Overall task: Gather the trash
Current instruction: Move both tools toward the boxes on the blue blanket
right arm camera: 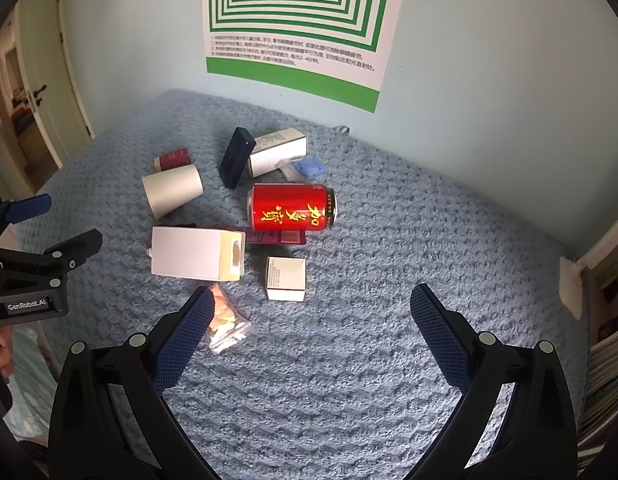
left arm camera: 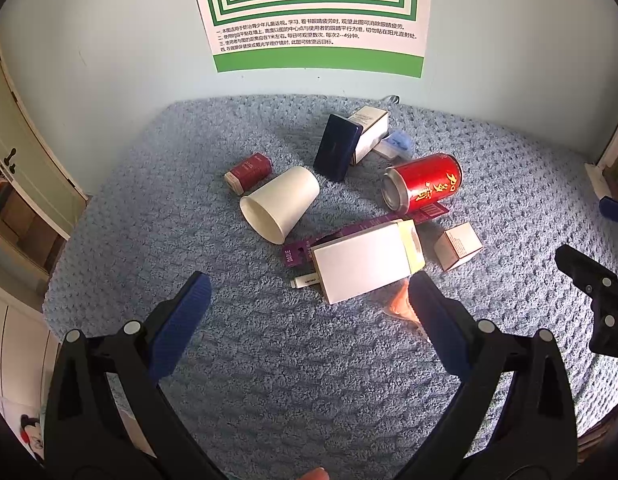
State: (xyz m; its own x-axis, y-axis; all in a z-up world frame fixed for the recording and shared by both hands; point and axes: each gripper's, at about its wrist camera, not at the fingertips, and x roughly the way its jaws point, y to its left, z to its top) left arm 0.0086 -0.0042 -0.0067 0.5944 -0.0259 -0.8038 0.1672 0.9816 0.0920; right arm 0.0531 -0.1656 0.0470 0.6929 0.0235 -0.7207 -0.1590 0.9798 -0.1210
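Red can [right arm camera: 291,207] on its side – long axis left-right, top rightward in right view

Home bedroom, blue blanket [left arm camera: 269,360], eye-chart poster [left arm camera: 309,20], panelled door [right arm camera: 49,80]

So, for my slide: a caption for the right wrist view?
Open right gripper above trash on a blue blanket: can, cup, boxes.

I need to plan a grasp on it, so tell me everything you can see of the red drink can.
The red can is a shiny metal drink can with gold Chinese characters down its side and a silver rim. It lies on its side on the blue-grey textured blanket, in the middle of the litter. Its lower side rests against or over a flat purple card. Neither gripper touches it. Whether it is opened cannot be told.
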